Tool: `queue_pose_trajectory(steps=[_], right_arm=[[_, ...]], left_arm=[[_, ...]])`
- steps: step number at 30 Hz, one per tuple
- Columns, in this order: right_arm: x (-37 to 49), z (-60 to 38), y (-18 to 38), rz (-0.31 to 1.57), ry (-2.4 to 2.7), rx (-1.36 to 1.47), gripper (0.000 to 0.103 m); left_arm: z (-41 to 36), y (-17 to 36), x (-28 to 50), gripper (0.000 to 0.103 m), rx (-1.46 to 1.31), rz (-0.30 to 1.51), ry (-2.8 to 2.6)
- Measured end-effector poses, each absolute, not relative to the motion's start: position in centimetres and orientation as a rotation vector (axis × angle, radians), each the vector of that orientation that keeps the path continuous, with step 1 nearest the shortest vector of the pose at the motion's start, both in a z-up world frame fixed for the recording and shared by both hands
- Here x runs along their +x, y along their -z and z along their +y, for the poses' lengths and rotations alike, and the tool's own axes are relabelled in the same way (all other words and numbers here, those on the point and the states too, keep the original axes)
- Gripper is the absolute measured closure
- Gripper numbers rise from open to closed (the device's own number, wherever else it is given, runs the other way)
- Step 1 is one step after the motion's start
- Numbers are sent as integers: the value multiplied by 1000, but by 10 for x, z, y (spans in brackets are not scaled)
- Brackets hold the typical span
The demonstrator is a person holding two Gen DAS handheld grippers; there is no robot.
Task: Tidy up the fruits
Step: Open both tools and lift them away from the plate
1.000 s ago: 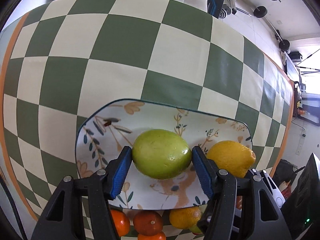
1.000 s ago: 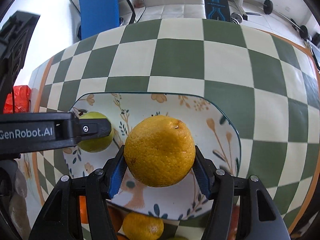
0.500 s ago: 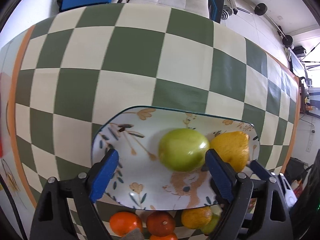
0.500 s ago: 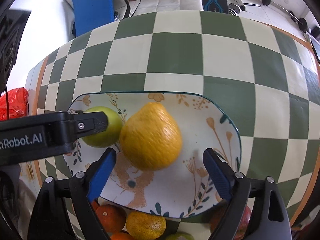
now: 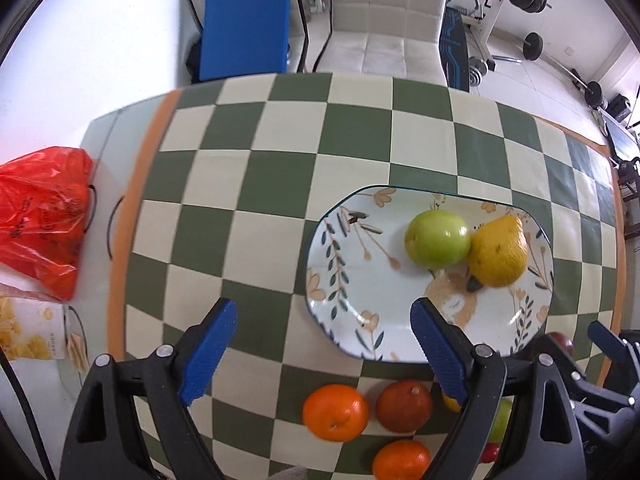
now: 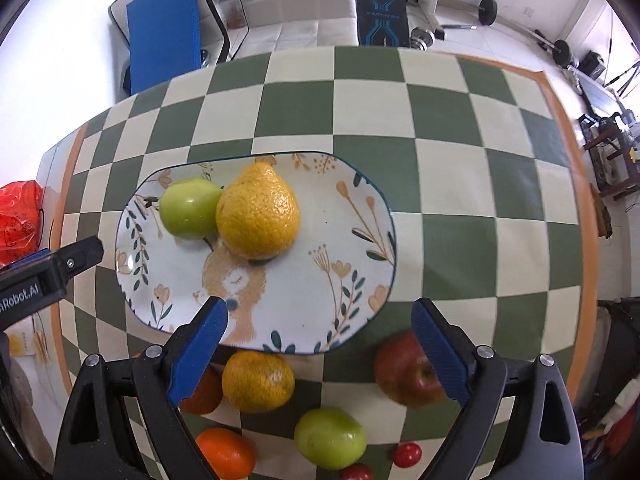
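Left gripper (image 5: 322, 354) fingers spread wide, empty, low in frame over green-and-cream checkered counter (image 5: 280, 168). Right gripper (image 6: 318, 350) likewise wide apart, holding nothing. Green apple (image 6: 190, 208) and bumpy yellow citrus (image 6: 258, 212) touching on floral-patterned ceramic plate (image 6: 352, 248) — centre-left of right view. Loose fruit below plate: orange mandarin (image 5: 335, 412), red apple (image 6: 408, 374), second green apple (image 6: 330, 438).

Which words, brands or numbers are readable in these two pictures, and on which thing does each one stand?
"nRobot.AI", cut off at the picture's left edge: on the black body of the left claw, seen from the right wrist view.
Red plastic bag: dark print, too blurred to read.
Yellow snack packet: small dark print, too small to read.
Blue-lined black panel behind the table: pattern, no readable text.
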State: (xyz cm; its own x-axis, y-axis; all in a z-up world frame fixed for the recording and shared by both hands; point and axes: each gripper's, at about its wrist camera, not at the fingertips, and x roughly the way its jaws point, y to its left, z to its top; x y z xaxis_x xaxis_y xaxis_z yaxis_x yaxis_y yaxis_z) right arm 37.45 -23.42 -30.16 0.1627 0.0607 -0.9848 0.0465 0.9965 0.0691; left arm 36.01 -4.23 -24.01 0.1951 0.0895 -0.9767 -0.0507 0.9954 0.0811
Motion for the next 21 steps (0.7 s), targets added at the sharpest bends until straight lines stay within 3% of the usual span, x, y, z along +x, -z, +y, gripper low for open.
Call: queue_pose_trajectory(steps=[11, 21], right_arm=[[308, -225, 212, 1257, -11, 98, 8], [265, -221, 158, 1174, -2, 86, 8]], left_arm=[[-39, 163, 289, 14, 44, 1226, -68], [-44, 129, 251, 14, 44, 1169, -33]])
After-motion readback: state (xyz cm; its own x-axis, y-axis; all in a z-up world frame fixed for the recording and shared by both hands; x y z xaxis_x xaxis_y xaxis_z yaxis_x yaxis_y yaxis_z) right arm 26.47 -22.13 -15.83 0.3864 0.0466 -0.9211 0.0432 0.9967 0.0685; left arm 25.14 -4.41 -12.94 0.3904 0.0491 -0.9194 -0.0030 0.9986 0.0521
